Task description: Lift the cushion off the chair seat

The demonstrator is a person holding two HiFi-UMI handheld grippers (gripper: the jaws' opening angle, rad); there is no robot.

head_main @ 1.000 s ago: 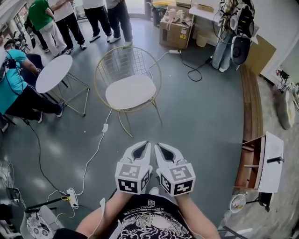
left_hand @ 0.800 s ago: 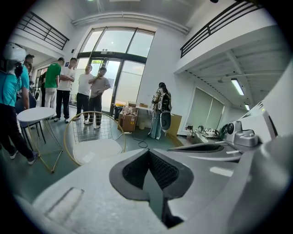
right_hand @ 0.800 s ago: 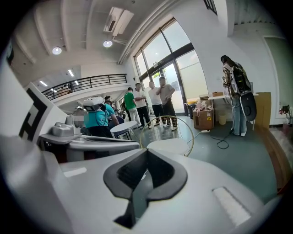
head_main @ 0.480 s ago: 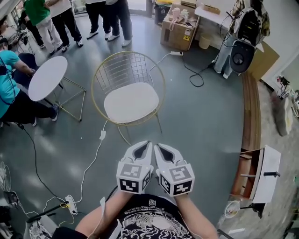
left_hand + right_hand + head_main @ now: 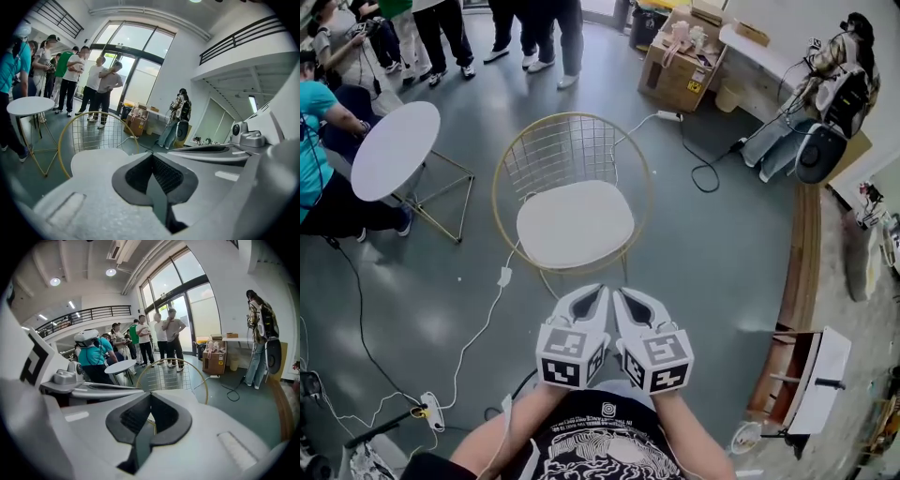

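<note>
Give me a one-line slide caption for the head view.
Left hand-held gripper and right hand-held gripper, both shut, before the wire chair with its white cushion.

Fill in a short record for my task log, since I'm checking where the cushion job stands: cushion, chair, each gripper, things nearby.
cushion: white cushion, lying flat on the seat, not yet lifted
chair: gold wire chair, straight ahead of both grippers
left gripper: left gripper, jaws together, empty, short of the cushion
right gripper: right gripper, jaws together, empty, side by side with the left one
nearby: round white table at the chair's left in the head view; white cable running beside the chair
</note>
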